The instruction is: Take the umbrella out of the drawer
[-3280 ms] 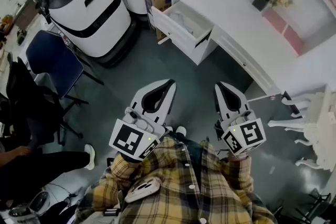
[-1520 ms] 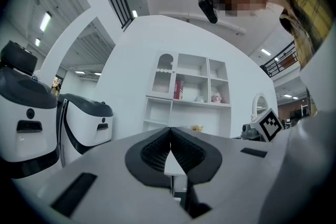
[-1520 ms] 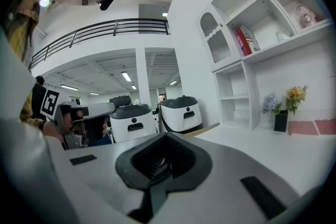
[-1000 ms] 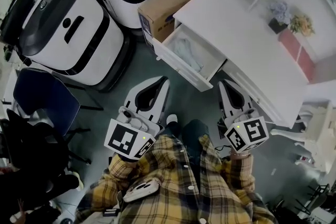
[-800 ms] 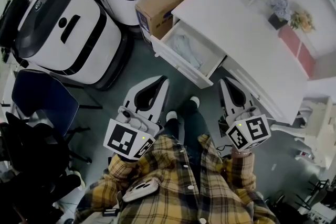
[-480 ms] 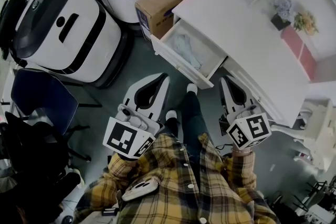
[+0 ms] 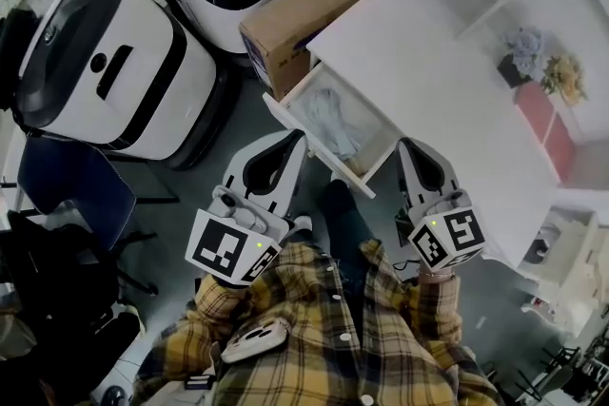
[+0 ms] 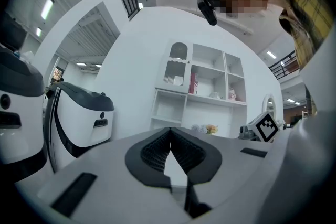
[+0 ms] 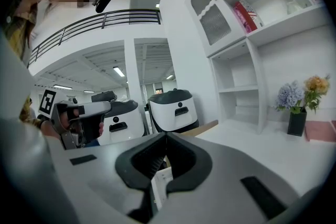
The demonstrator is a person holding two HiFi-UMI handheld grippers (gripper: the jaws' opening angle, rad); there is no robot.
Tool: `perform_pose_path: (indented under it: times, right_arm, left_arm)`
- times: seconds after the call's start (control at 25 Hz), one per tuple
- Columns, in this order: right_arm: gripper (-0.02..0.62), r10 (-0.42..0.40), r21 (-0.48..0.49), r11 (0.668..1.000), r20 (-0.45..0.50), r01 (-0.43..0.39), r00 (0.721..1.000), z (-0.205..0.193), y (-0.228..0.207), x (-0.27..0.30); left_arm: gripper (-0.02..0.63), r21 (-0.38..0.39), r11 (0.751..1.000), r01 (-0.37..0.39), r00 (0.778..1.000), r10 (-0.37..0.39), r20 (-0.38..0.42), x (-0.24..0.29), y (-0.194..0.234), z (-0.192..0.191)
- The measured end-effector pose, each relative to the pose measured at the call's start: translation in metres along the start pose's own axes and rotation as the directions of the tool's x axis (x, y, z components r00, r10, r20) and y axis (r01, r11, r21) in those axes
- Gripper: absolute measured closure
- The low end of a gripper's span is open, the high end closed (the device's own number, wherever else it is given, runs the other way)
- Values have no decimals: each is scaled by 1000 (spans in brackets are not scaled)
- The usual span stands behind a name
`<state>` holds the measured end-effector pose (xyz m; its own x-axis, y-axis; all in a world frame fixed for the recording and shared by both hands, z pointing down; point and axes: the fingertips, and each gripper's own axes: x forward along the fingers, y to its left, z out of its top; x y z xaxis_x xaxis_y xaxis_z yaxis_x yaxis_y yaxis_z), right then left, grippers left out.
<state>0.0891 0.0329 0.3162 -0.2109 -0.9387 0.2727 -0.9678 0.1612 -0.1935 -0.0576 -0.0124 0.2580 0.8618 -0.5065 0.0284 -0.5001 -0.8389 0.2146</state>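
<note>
Head view: the drawer [image 7: 357, 178] under the white desk [image 7: 428, 81] stands pulled out. A pale crumpled bundle, likely the umbrella [image 7: 335, 117], lies inside it. The left gripper [image 7: 298, 140] and right gripper [image 7: 405, 145] hover just short of the drawer's front, one to each side, both with jaws pressed together on nothing. The step in hand looks like the approach. Next, one gripper must spread its jaws, dip into the drawer and pinch the bundle

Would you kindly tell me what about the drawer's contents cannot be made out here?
Head view: the pale bundle in the drawer is too small to identify as an umbrella.
Gripper views: the left hand-held gripper and right hand-held gripper block the drawer's inside with their own bodies.
</note>
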Motion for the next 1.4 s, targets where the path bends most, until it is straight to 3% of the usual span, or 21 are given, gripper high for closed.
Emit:
perform_pose_path:
  times: [0.44,0.8,1.4]
  right_arm:
    - [578,103,-27,994,-2,-103,995,49,-73,66]
    - [577,232,-48,971,-29,-233,972,58,-87,101]
    - [578,228,-46,972,-46,-230,973,59,-77,118]
  left_arm:
    - [584,28,995,-91,996,90,14,95,28,24]
    - [584,29,981,-192,981,192,33,115,40,27]
    - [584,17,982,-186,983,185,18,119,61,28]
